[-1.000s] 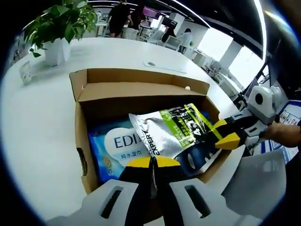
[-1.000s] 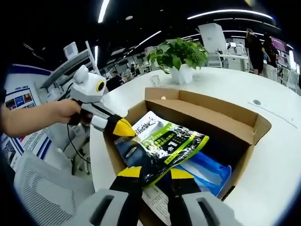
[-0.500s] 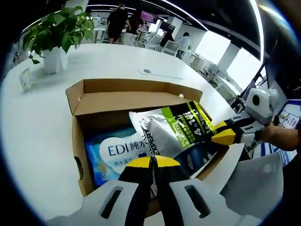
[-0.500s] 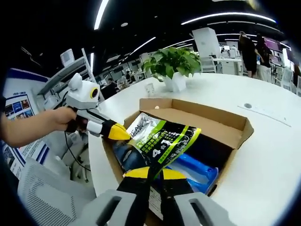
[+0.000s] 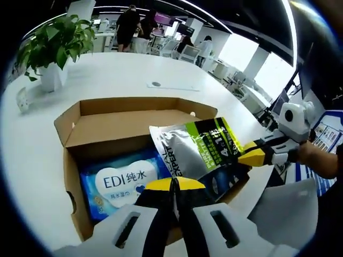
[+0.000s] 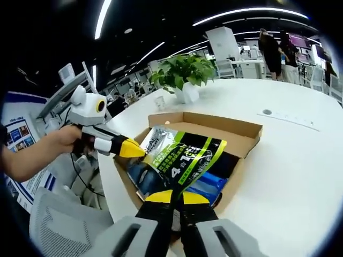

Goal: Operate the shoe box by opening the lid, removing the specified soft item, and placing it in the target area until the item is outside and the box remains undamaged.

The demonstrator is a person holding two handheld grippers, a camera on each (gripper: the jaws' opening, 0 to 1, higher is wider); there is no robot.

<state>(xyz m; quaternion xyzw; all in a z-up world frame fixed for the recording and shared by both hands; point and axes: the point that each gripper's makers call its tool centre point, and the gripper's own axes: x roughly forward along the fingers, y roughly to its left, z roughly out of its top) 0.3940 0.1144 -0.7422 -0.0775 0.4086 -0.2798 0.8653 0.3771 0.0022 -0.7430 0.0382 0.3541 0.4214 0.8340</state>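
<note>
An open cardboard shoe box point(image 5: 68, 160) point(image 6: 247, 134) sits on a white table. A silver, green and black soft bag point(image 5: 198, 152) point(image 6: 177, 158) hangs tilted above the box's near side, lifted out of it. My left gripper point(image 5: 172, 184) is shut on the bag's lower edge; in the right gripper view it point(image 6: 131, 149) meets the bag's left corner. My right gripper point(image 6: 171, 197) is shut on another edge of the bag, and reaches in from the right point(image 5: 252, 157) in the left gripper view. A blue wet-wipes pack point(image 5: 115, 179) point(image 6: 206, 182) lies flat inside the box.
A potted plant point(image 5: 48, 48) point(image 6: 182, 72) stands on the table beyond the box, beside a small card point(image 5: 21, 99). A grey mesh chair point(image 6: 59, 225) point(image 5: 289, 209) stands at the table's near edge. People stand far behind. White tabletop point(image 6: 289, 160) spreads around the box.
The bag has risen out of the box with both grippers on it. Both views have pulled back and up, so the box looks smaller and more of the wipes pack shows.
</note>
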